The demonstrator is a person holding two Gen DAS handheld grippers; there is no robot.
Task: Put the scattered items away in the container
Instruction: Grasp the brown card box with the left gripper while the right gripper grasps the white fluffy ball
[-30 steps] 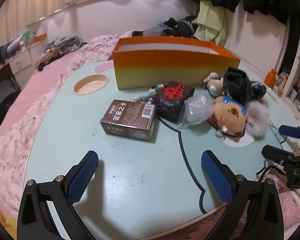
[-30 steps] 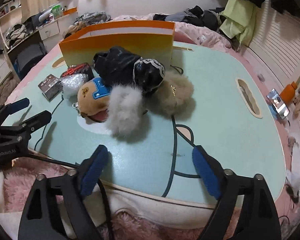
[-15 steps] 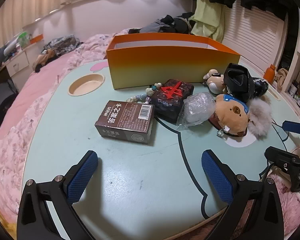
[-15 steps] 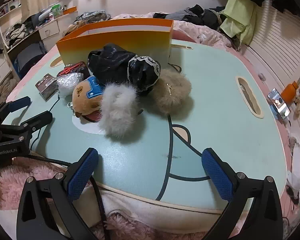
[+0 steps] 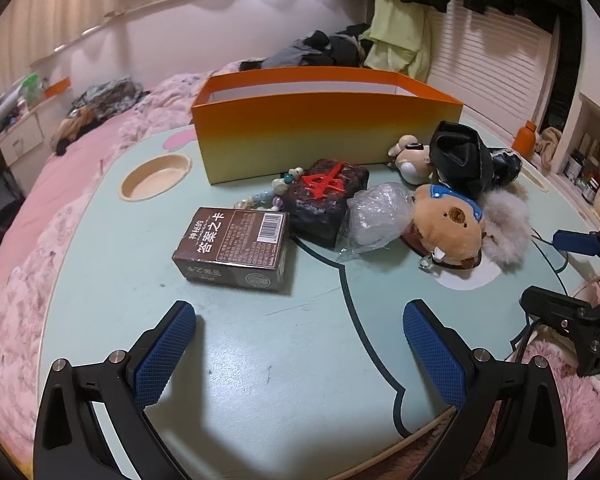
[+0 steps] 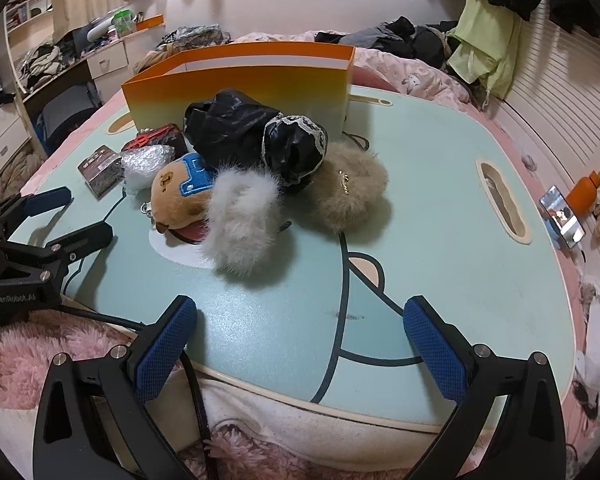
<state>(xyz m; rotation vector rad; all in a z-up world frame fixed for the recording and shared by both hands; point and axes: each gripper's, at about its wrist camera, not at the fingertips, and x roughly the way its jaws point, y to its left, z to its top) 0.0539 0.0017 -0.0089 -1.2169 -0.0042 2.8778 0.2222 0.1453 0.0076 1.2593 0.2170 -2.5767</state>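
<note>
While both grippers hang over the near edge of the pale green table (image 5: pixel 260 380), each view covers a different half of the clutter. Left gripper (image 5: pixel 299 354): jaws wide apart, nothing between them. Right gripper (image 6: pixel 300 350): jaws have just been opening, now at full spread, nothing between them.

Left view only: brown card box (image 5: pixel 234 248) lying flat, nearest the left gripper; bead string (image 5: pixel 274 196) behind it; small plush (image 5: pixel 410 158) against the orange box (image 5: pixel 324 140); round cup recess (image 5: pixel 156 176) in the table.

Right view only: tan fur pouch (image 6: pixel 350 188), touching the black bag (image 6: pixel 236 128); long slot (image 6: pixel 500 200) in the table; phone (image 6: pixel 562 216) and orange bottle (image 6: pixel 588 194) past the far right edge.

Both views: dark block with red mark (image 5: pixel 326 200), crinkled plastic wrap (image 5: pixel 376 214), bear plush (image 5: pixel 448 228), grey fur puff (image 6: pixel 242 220), all touching in one pile in front of the orange box. None of it is inside. The box stands upright at the far side; its interior is hidden.

Pile stands between right gripper and box.
</note>
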